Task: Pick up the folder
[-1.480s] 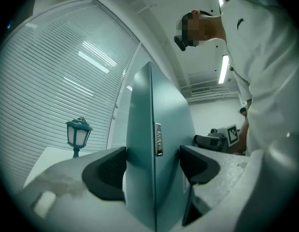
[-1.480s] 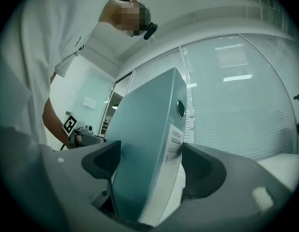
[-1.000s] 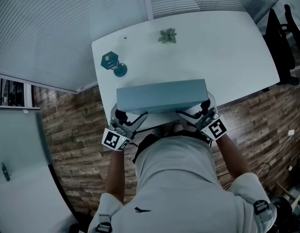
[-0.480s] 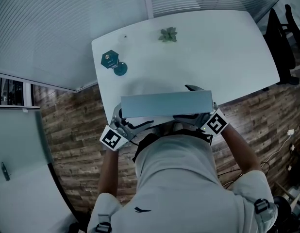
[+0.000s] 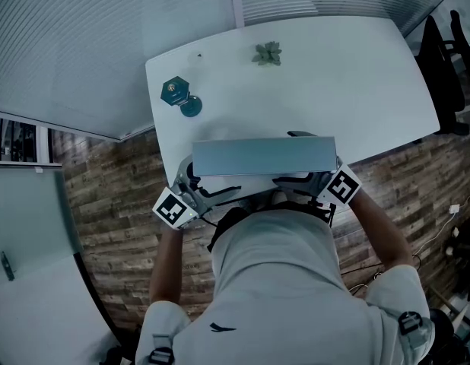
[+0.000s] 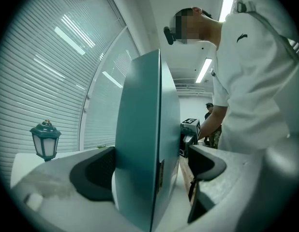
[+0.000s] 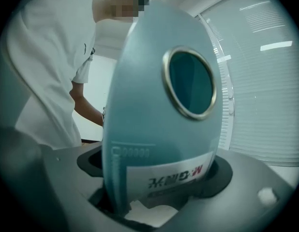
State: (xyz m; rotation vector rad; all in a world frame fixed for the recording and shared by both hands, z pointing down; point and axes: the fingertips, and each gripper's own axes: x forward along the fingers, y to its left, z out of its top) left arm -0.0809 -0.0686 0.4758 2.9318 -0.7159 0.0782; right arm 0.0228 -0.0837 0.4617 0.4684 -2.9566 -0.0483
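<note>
A white table (image 5: 357, 74) stands on a brown wood floor (image 5: 113, 204) in a room with blinds (image 5: 83, 44). Far out past the left gripper (image 5: 214, 175) sit a teal lantern (image 5: 174, 92) and a small plant (image 5: 267, 53). The blue folder (image 5: 250, 157) stands upright at the table's near side, its long side running from the left gripper, whose jaws are wide apart around one end with a gap, to the right gripper (image 5: 290, 158), which squeezes the end with the round hole.
</note>
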